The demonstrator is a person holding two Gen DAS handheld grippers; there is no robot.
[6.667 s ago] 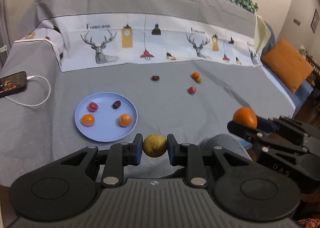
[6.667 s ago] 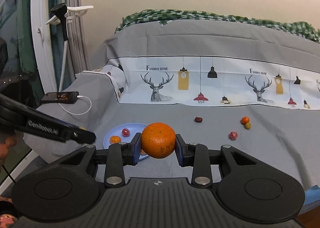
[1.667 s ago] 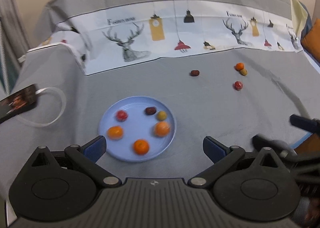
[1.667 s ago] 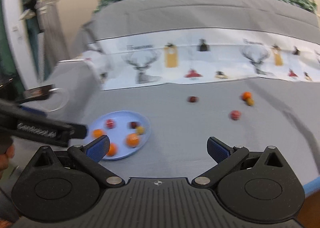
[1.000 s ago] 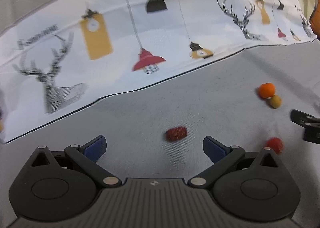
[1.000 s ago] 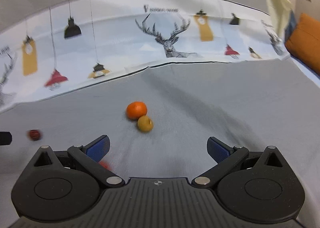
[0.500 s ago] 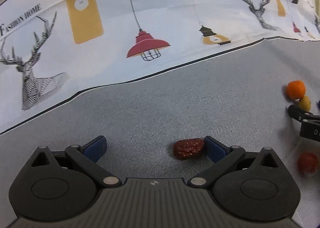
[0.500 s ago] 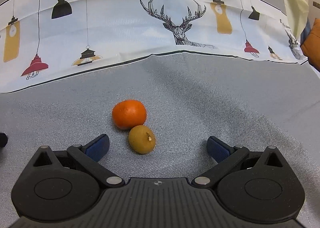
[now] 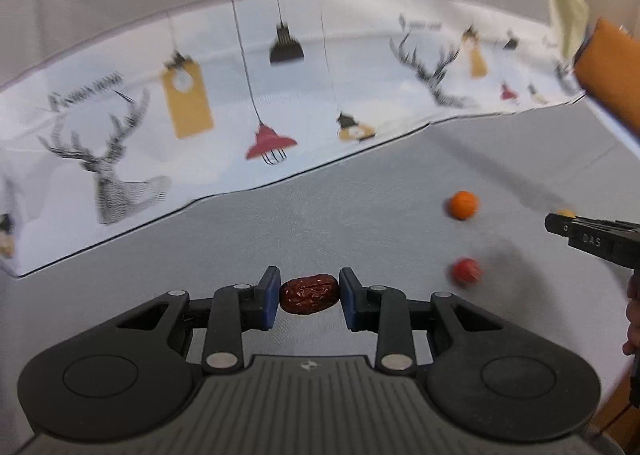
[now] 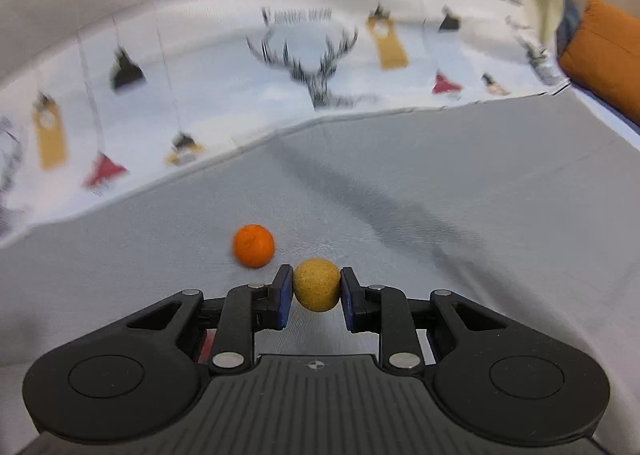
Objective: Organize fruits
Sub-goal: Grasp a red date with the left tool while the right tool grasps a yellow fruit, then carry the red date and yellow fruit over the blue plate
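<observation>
Low in the middle of the left wrist view, the left gripper [image 9: 308, 298] is clenched on a date [image 9: 308, 298], its blue pads pressing the two ends of the wrinkled, dark red fruit. Low in the middle of the right wrist view, the right gripper [image 10: 316, 290] grasps a small yellow fruit [image 10: 316, 284] across its widest part. Both fruits look light, so weight should be no trouble. The date looks soft and leathery, likely to give under pressure; held end to end, it could pivot or buckle, so a gentle squeeze seems wiser than a hard one. The yellow fruit is round with a matt, finely pitted skin; a ball between flat pads can roll out, and the hold across its middle is the safest place. Two fruits lie loose on the grey sheet [image 9: 360, 215]: an orange [image 10: 254, 246] left of centre in the right view, just beside the gripper's left pad but apart from it, and a red fruit [image 9: 465, 271] at the right of the left view, below the orange and blurred. Both are small and round and would likely roll if nudged, so each wants a straddling approach from above with the pads closing on its sides. No plate shows in either view.
</observation>
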